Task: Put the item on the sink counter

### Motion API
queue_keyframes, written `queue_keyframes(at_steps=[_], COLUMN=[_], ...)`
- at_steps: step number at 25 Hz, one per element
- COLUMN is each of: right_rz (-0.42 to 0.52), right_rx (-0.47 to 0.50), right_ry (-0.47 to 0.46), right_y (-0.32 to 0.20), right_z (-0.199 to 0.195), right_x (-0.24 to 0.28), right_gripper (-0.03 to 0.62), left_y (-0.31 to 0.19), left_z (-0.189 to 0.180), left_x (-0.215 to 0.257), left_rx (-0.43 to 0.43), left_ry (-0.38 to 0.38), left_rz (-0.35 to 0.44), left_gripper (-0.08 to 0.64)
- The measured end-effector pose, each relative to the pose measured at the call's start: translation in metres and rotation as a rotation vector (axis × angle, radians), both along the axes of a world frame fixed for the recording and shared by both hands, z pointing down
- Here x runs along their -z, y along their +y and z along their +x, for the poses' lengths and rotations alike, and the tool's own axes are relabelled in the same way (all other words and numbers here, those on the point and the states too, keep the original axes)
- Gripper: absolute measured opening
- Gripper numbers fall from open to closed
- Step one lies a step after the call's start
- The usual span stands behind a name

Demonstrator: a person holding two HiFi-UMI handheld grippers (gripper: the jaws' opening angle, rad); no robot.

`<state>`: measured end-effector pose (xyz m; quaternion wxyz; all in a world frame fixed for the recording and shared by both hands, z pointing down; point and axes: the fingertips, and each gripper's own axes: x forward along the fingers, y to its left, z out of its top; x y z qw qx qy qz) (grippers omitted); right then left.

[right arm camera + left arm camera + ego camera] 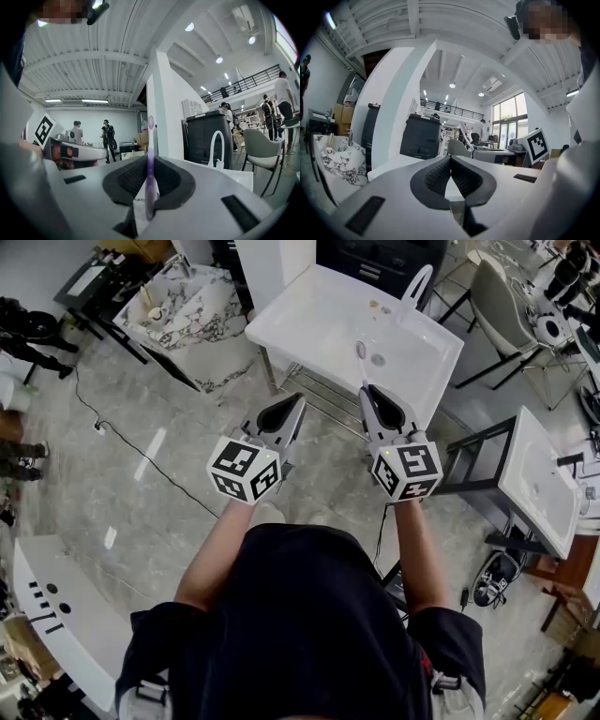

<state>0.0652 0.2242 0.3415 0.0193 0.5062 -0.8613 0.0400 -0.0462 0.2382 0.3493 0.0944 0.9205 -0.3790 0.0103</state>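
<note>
**Purple stick held upright at the sink, left hand empty**

The right gripper (150, 161) has its fingers (173, 180) pinched on a slim purple stick (150, 140). It is shaped like a toothbrush and stands upright, and its pale rounded head pokes above the dark pads. The lower end runs down between the fingers, where I lose sight of it.

The left gripper (450, 160) has its fingers (433, 178) tip to tip with nothing between them. Only a sliver of white shows through the gap behind the tips.

From above, both grippers are held side by side in front of the person, with the marker cubes (246, 471) facing up. The stick is in the air, off the surface. Its head lines up over the near part of the white sink counter (309, 315), just past the right gripper's tips. How high it hangs over the basin I can't judge.

A curved white faucet (415, 285) rises at the far edge of the basin. A couple of small spots lie in it, too tiny to make out.

Off to the left stands a marbled sink (192, 296). A second white sink (539, 474) is on the right, cut off by the frame. Two people (108, 133) stand far back in the room, small and indistinct.
</note>
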Motion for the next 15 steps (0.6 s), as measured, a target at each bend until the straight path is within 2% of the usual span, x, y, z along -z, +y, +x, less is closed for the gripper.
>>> queue_keyframes(at_steps=[15], right_rz=[-0.012], right_rx=[0.008], right_ry=[-0.011], right_y=[-0.008], right_z=[0.014], right_x=[-0.004], right_gripper=[0.063], left_y=[-0.006], left_z=[0.017], left_x=[-0.002], left_rx=[-0.009], left_ry=[-0.009], left_rz=[-0.006], left_gripper=[0.011])
